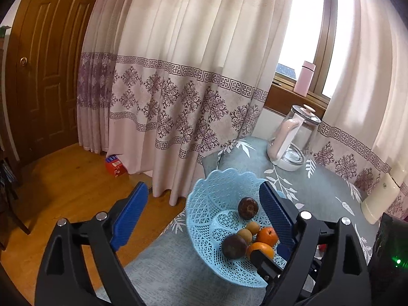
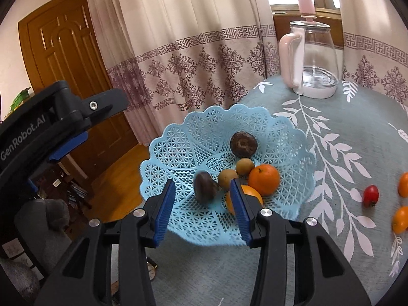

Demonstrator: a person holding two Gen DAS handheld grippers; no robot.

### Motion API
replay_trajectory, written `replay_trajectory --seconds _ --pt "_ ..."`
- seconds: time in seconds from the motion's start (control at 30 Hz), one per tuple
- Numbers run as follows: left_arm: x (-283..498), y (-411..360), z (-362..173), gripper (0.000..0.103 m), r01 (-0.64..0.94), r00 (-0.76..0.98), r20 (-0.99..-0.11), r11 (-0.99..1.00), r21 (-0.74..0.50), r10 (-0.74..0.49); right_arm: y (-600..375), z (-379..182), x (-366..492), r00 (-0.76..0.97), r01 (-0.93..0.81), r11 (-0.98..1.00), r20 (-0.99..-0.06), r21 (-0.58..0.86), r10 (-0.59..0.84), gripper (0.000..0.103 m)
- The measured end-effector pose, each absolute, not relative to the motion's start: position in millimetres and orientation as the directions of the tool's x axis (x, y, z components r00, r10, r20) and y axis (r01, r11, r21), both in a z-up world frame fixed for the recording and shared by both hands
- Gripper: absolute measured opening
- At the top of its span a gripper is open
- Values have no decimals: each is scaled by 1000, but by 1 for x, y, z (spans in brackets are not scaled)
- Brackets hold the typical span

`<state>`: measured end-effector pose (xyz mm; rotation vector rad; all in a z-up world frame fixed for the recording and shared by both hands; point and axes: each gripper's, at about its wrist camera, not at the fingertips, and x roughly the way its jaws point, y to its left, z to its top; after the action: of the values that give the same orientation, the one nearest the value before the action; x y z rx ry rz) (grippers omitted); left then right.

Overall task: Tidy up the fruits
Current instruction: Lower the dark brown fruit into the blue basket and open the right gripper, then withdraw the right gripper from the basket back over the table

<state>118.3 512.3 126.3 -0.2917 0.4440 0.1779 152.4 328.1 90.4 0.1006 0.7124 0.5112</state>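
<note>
A light blue lattice basket [image 2: 183, 137] stands on the table's left edge. It holds two oranges [image 2: 264, 179], two small tan fruits [image 2: 244, 167] and a dark brown round fruit [image 2: 243, 144]. A second dark fruit [image 2: 205, 187] shows blurred on the basket floor between the fingers of my open right gripper [image 2: 202, 182]. My left gripper [image 1: 202, 185] is open and holds nothing, hovering over the near-left rim of the basket [image 1: 204, 204]. A cherry tomato [image 2: 370, 195] and two small oranges [image 2: 400, 219] lie on the cloth to the right.
A glass kettle with a pink handle [image 2: 311, 61] stands at the table's back. A pink bottle [image 1: 304, 77] sits on the windowsill. Curtains hang behind, and a wooden door [image 1: 46, 63] and wooden floor lie to the left. A cream appliance [image 1: 380, 199] sits at the right.
</note>
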Motion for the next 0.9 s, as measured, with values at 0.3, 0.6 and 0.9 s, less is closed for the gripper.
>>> replay_trajectory --seconds 0.3,0.6,0.9 --pt "118 508 127 99 -226 889 -446 946 -230 104 314 89 150 659 -383 883 -590 270 466 52" --pt "119 504 127 100 -227 890 -445 944 -238 101 296 88 146 698 -330 904 -575 270 427 58" --pt "119 499 128 100 -224 893 -437 946 -233 104 274 86 146 721 -271 920 -573 285 389 59"
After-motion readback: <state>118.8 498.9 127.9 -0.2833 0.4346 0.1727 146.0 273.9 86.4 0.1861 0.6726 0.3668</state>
